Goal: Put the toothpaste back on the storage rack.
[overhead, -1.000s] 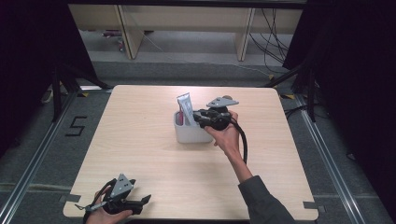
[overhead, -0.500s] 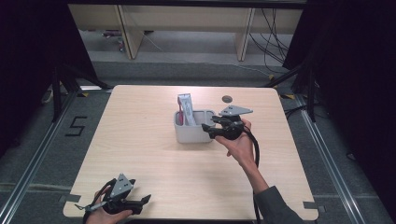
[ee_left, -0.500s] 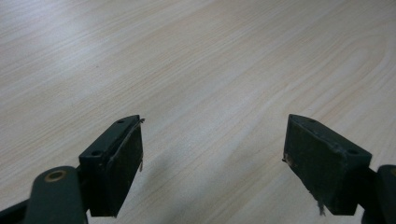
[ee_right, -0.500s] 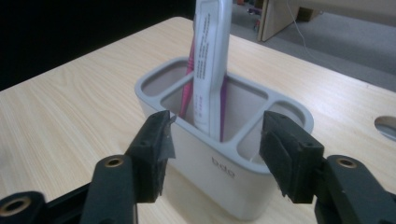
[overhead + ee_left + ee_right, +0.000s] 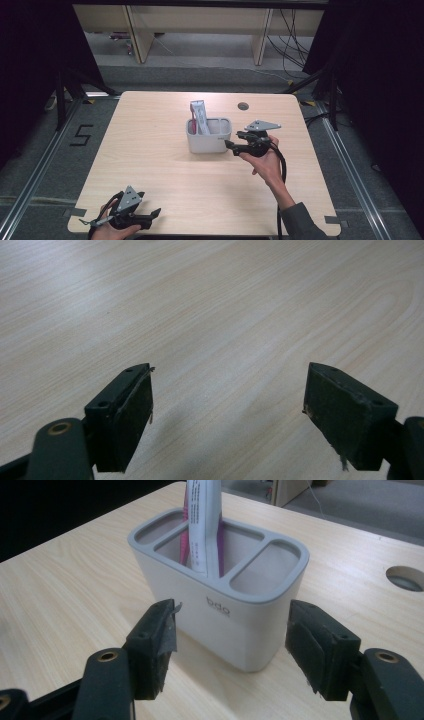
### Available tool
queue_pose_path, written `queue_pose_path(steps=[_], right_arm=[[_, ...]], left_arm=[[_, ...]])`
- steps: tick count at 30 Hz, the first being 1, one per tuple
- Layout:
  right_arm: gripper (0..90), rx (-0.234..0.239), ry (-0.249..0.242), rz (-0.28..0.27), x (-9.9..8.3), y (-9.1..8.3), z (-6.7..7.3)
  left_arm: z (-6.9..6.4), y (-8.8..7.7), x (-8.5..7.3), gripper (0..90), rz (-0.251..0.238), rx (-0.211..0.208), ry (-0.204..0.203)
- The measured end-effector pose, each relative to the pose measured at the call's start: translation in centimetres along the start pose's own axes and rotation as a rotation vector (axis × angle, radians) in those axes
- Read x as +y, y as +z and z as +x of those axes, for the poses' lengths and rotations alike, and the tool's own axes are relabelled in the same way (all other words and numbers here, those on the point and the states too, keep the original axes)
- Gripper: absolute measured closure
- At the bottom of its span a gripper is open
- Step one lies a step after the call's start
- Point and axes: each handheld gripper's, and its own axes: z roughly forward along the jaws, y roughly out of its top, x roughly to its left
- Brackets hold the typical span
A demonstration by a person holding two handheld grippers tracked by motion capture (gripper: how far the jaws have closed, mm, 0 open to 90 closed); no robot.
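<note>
Right gripper view (image 5: pixel 230 645) reads "bdo" on holder (image 5: pixel 235 615).

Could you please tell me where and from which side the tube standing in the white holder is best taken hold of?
Probably by the flat upper end of the white-and-pink tube, coming from above. It stands nearly upright in the middle compartment of the white plastic three-compartment holder, so only that end clears the rim. The right tongs, open beside the holder, should close across its flat faces.

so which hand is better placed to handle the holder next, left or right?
Right, probably. The right gripper sits beside the grey holder, jaws apart and facing it, having just been opening, nothing between them. The left gripper rests at the table's near edge, far off.
</note>
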Motion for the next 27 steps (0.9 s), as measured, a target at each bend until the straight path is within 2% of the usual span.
queue_pose_path(steps=[2, 4, 5, 7, 9, 12, 13, 15, 16, 17, 18, 19, 20, 21, 22, 24, 26, 27], right_arm=[[37.6, -0.011, 0.005, 0.001, -0.2, -0.2, 0.1], [37.2, -0.001, -0.011, -0.003, -0.4, -0.3, 0.0], [37.1, 0.003, 0.003, 0.003, -0.4, -0.4, 0.0], [36.0, -0.001, -0.028, -0.001, -0.5, -0.5, -0.2], [34.9, 0.0, 0.007, 0.001, -0.8, -0.6, 0.0], [33.4, 0.004, 0.007, 0.015, -1.0, -0.9, 0.0], [32.2, 0.01, 0.026, 0.012, -1.2, -0.8, 0.1], [31.5, -0.005, 0.002, 0.02, -1.3, -1.0, 0.0], [31.1, -0.002, 0.023, 0.027, -1.4, -1.0, 0.1], [30.5, -0.005, 0.012, 0.016, -1.5, -1.0, 0.0], [30.1, -0.009, 0.034, 0.025, -1.6, -1.1, 0.1], [29.9, 0.011, 0.005, 0.016, -1.7, -0.9, -0.2], [29.8, 0.009, -0.005, 0.01, -1.8, -0.9, -0.2], [29.7, -0.005, 0.018, 0.022, -1.9, -1.1, -0.1], [29.0, 0.005, 0.04, 0.025, -2.0, -1.1, 0.0], [28.8, 0.014, 0.02, 0.021, -2.2, -1.1, -0.1], [28.7, 0.004, 0.024, 0.033, -2.3, -1.2, 0.1], [28.3, 0.012, 0.055, 0.045, -2.4, -1.2, 0.3]], left_arm=[[0.0, 0.0, 0.0, 19.4, 0.006, 0.003, 0.0], [0.0, -0.1, 0.0, 19.4, 0.007, 0.002, 0.001], [0.0, -0.1, 0.0, 19.4, 0.006, 0.001, -0.001], [0.0, -0.1, 0.0, 19.4, 0.007, 0.004, 0.0], [0.1, -0.2, 0.1, 19.5, 0.015, 0.004, 0.009], [0.0, 0.0, 0.1, 19.5, 0.007, 0.001, 0.004], [0.0, 0.0, 0.1, 19.4, 0.009, 0.001, 0.004], [0.0, 0.0, 0.1, 19.4, 0.009, 0.0, 0.004], [0.0, 0.0, 0.1, 19.4, 0.011, 0.0, 0.005], [0.0, 0.0, 0.1, 19.4, 0.011, 0.001, 0.003], [0.0, 0.0, 0.1, 19.5, 0.012, 0.0, 0.003], [0.0, 0.0, 0.1, 19.4, 0.011, 0.001, 0.002], [0.0, 0.0, 0.1, 19.4, 0.011, 0.002, 0.002], [0.1, 0.0, 0.1, 19.4, 0.021, 0.003, 0.019], [0.1, 0.0, 0.2, 19.4, 0.023, 0.008, 0.013], [-0.1, 0.1, 0.2, 19.4, 0.004, 0.001, -0.002], [0.0, 0.0, 0.2, 19.4, 0.022, 0.004, 0.009], [0.1, -0.1, 0.2, 19.5, 0.028, 0.006, 0.017]])
